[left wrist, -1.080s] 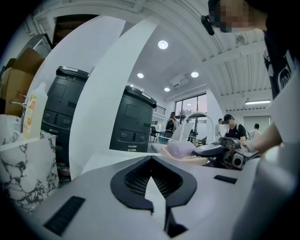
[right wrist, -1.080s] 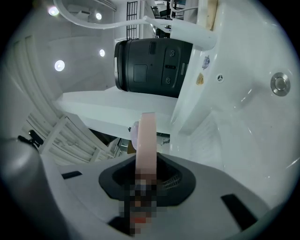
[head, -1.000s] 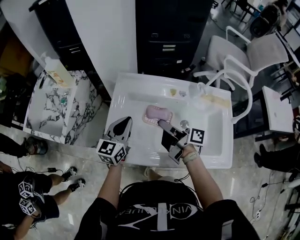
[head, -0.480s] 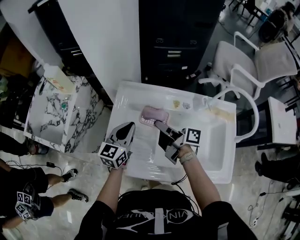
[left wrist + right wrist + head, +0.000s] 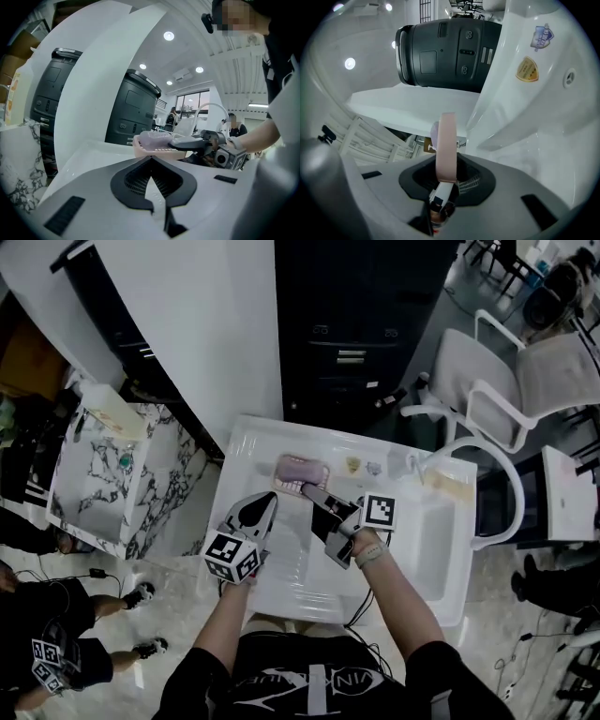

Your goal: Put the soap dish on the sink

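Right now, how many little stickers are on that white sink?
2: a yellow sticker and a blue sticker side by side near the sink's back edge, just right of the pink soap dish. Others may be hidden.

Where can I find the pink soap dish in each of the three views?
Head view: soap dish upper centre, held by the right tool.
Left gripper view: middle of the picture, slightly right.
Right gripper view: lower centre, edge-on between the jaws.
Shared landmark: the white sink.
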